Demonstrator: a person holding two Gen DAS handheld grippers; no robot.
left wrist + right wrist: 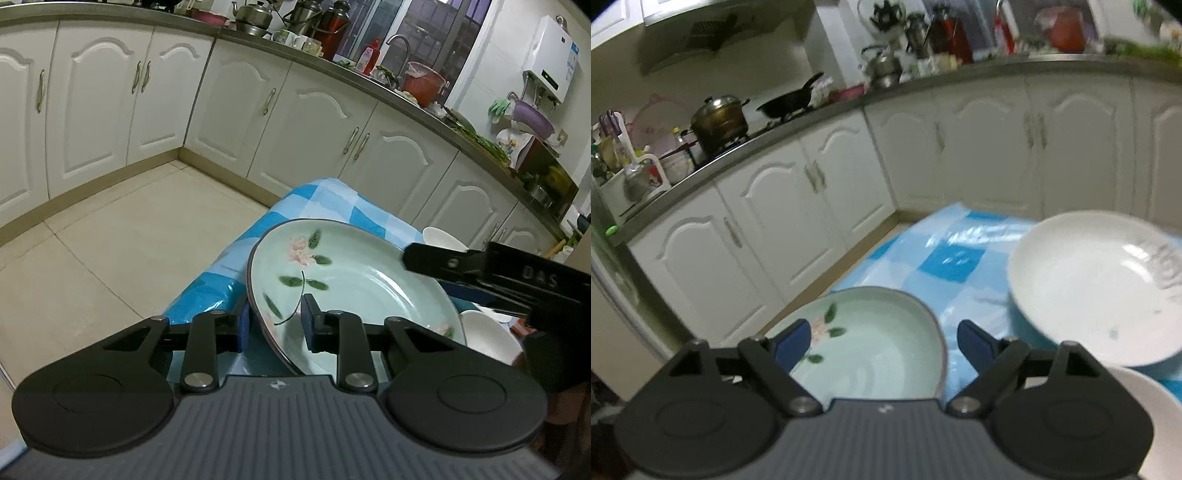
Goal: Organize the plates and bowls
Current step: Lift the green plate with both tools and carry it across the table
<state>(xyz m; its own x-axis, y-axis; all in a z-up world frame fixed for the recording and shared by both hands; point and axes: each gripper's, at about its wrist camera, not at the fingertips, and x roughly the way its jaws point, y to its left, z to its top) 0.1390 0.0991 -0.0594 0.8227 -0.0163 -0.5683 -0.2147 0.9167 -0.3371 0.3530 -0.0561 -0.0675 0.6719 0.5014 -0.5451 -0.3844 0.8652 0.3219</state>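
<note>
Pinching the rim of the green flower plate point(354, 273), the left gripper point(275, 326) sits low in the frame's middle. The right gripper point(879, 345) is wide apart, holding nothing. A white bowl point(1100, 284) sits at the right.

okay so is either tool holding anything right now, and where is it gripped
The left tool pinches the green floral plate by its near rim, plate tilted. The right tool is open and holds nothing.

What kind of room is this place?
Most likely a home kitchen: white panelled cabinet doors under a grey countertop, a lidded metal cooking pot on a stove, and a curved metal sink tap.
</note>
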